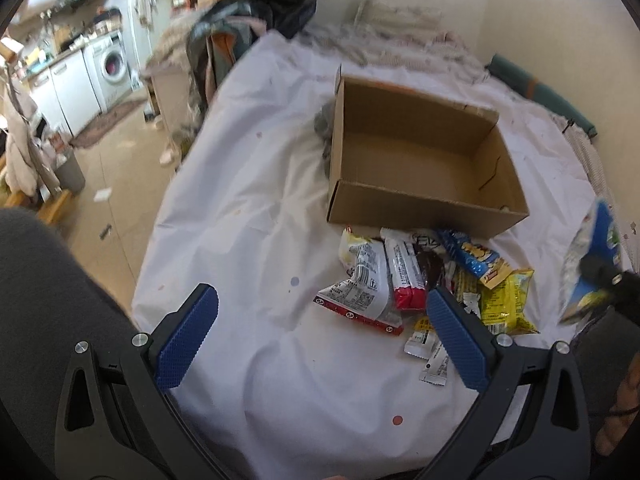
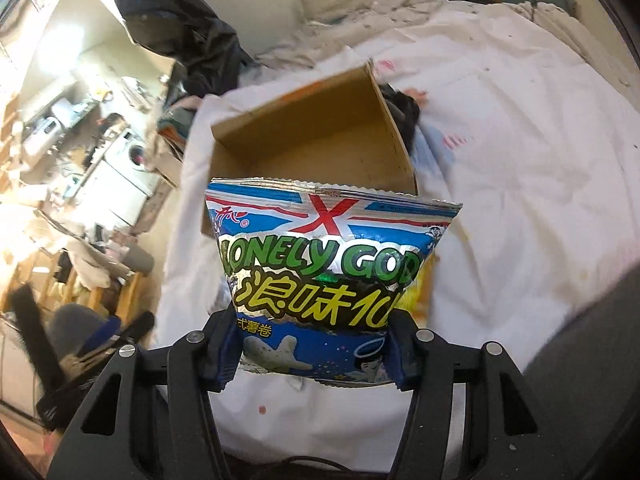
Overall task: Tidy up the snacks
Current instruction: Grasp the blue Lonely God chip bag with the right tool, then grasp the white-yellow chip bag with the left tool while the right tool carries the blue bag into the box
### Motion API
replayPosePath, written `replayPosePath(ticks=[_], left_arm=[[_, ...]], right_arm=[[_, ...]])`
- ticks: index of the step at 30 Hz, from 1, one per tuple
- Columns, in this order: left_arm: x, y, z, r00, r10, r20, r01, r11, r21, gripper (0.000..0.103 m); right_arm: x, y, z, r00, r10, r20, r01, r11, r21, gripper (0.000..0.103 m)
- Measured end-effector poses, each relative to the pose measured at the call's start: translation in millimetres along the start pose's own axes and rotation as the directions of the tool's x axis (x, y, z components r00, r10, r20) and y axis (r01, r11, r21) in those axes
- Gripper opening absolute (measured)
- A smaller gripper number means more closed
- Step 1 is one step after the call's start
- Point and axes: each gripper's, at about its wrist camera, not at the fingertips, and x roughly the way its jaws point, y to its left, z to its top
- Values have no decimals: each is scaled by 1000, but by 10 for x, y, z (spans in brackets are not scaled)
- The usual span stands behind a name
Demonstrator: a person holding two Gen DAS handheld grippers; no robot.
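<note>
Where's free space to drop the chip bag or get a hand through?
The box floor looks bare wall to wall. The sheet left of the box and snack pile is free, under the open left gripper. Crowded: the strip before the box's near wall. The right gripper holds the chip bag.

The blue snack bag, in front of the cardboard box, reads "LONELY GOD" in green above yellow "浪味".

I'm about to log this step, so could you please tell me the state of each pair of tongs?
Left tongs: open, holding nothing.
Right tongs: shut on the blue snack bag.
</note>
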Motion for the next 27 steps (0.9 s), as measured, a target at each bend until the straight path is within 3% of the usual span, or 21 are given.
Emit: replayPosePath(ticks=[3,5,7,9,13,16,23,25,27], left_arm=[[195,55,206,998,-7,-66,6,1000,-14,102],[339,85,309,993,-21,-116,17,999,-30,97],[591,88,396,977,-46,-206,38,998,-44,78],[797,28,414,959,-61,-278,56,998,-26,69],[1266,-139,342,906,-69,-417,78,997,4,67],[1501,-183,262,879,-88,-469,87,996,-23,66],[1632,-247,125,854,-117,-507,107,993,-49,63],[1624,-218,106,849,-154,-506,132,988,-78,36],[1578,-172,95,847,-167,-505,131,986,-106,29]], right_arm=[[-28,-88,99,999,30,28,-30,1000,-9,59],[-29,-138,114,999,19,38,-18,1000,-16,59],[45,-190,141,999,14,31,-14,1000,10,59],[125,-277,187,1000,7,12,-8,999,51,59],[131,-367,201,1000,7,-6,-7,996,90,59],[130,-385,198,1000,10,-13,-8,995,94,59],[170,-401,224,1000,11,-26,-8,995,103,59],[191,-398,235,999,9,-32,-5,995,103,59],[202,-393,251,999,10,-33,-6,995,101,59]])
